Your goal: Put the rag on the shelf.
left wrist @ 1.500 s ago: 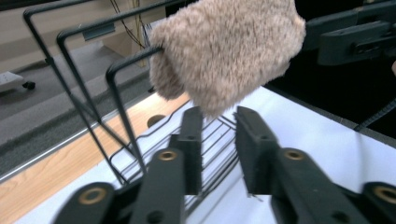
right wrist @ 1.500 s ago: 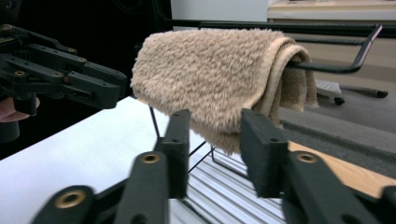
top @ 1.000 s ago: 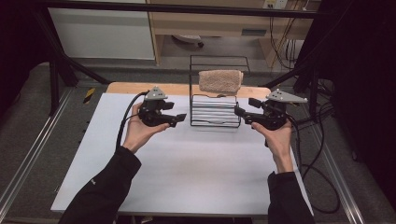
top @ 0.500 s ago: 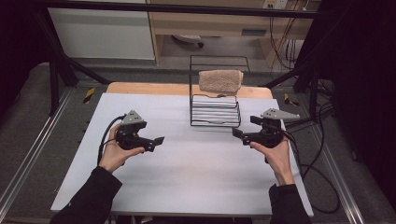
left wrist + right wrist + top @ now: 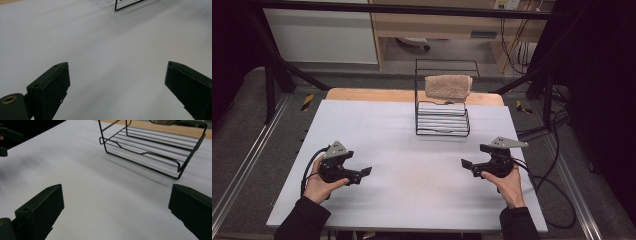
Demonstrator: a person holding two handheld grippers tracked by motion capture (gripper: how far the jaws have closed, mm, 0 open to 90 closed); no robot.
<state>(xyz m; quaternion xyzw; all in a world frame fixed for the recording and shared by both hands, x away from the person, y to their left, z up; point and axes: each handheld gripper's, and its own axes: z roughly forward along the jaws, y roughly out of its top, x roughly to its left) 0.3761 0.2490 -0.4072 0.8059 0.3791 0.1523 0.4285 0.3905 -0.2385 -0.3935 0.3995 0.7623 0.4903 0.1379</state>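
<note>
Down at the bottom of the high view, two dark sleeves come in, and each hand holds a black gripper. The left gripper sits in the lower left of the frame, low over the white table. Its jaws are spread wide apart, with nothing between them but bare table top. The right gripper sits in the lower right, and its jaws are spread wide too, holding nothing. A black cable curls from it off the right side of the table.

The two grippers are well apart from each other. The middle of the table between them is bare, and nothing blocks the way from either one to the rack.

Farther up, near the top middle of the frame, stands a black wire rack. It rests on the far part of the table, well apart from both grippers. In the right gripper view the rack's bottom shelf shows in the upper right, flat on the table.

A tan folded towel lies on the top of the rack.

Behind the table, at the top of the frame, are a grey floor and a wooden desk.
</note>
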